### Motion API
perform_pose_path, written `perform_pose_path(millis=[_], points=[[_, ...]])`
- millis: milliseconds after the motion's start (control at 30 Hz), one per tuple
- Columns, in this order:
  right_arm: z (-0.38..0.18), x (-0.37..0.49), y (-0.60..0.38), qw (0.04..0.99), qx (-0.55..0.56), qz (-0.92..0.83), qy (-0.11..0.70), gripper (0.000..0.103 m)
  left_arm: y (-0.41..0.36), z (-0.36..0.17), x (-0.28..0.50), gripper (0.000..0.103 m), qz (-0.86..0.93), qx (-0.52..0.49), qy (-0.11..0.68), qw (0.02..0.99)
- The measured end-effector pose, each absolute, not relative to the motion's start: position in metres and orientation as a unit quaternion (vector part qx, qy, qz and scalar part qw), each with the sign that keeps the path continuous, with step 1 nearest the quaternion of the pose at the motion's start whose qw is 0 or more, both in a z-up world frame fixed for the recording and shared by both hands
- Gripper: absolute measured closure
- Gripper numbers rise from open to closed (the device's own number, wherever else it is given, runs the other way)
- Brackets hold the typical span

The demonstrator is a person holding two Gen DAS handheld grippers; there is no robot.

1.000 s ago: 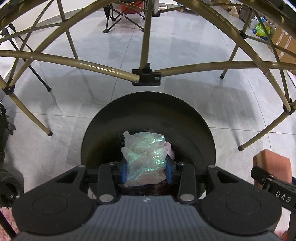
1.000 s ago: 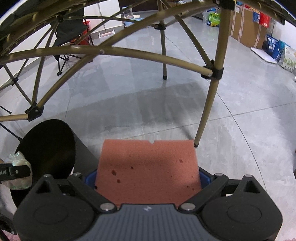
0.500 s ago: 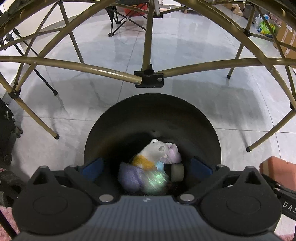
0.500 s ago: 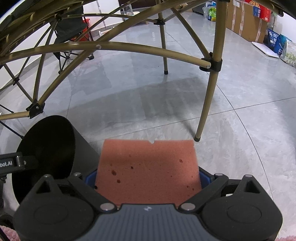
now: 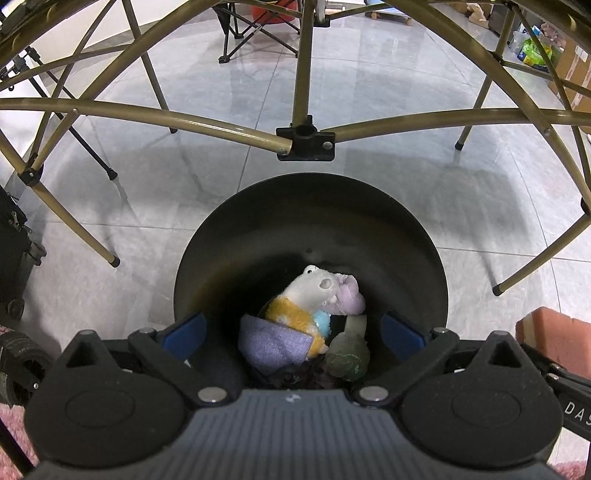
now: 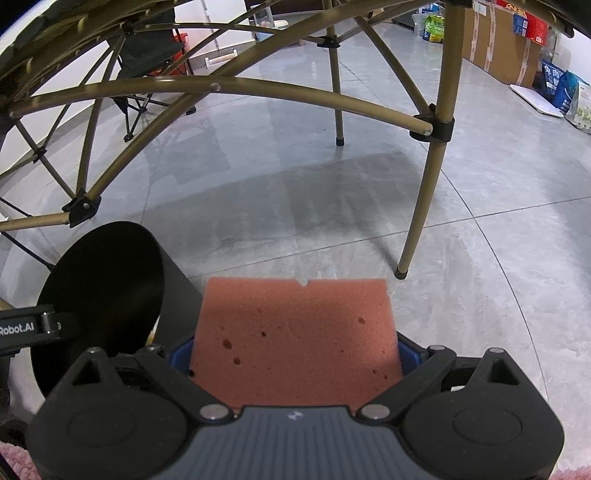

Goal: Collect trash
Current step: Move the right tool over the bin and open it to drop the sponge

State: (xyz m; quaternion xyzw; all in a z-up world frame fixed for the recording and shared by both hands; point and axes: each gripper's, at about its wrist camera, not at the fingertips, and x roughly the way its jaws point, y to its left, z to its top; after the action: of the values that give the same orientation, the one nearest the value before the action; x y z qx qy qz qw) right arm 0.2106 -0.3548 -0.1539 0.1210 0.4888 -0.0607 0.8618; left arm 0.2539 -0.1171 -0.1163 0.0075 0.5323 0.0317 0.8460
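Note:
In the left wrist view, my left gripper (image 5: 291,330) is open and empty right above the round black trash bin (image 5: 417,236). Inside the bin lie a white, yellow and purple plush toy (image 5: 306,295), a purple cloth (image 5: 271,343) and a green ball (image 5: 349,358). In the right wrist view, my right gripper (image 6: 295,354) is shut on a reddish-brown sponge (image 6: 295,332), held above the floor just right of the bin (image 6: 99,280). The sponge also shows at the right edge of the left wrist view (image 5: 554,336).
Gold folding-frame bars (image 5: 303,136) cross just beyond the bin, with legs (image 6: 421,206) standing on the grey tile floor. Cardboard boxes (image 6: 498,40) and bags are far right. A folding chair (image 5: 255,26) stands at the back. Black gear (image 5: 14,251) sits at left.
My left gripper opened and let go of the iridescent plastic wrapper, which dropped into the bin and is out of sight. The right gripper kept hold of the sponge and drifted slightly.

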Motion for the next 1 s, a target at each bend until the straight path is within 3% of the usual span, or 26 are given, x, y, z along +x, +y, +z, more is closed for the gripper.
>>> perform_pose_path(millis=[1000], points=[[-0.105, 0.206, -0.292, 0.889, 0.093, -0.012, 0.447, 0.005, -0.056, -0.096, 0.234, 0.000, 0.057, -0.033, 0.514, 0.855]])
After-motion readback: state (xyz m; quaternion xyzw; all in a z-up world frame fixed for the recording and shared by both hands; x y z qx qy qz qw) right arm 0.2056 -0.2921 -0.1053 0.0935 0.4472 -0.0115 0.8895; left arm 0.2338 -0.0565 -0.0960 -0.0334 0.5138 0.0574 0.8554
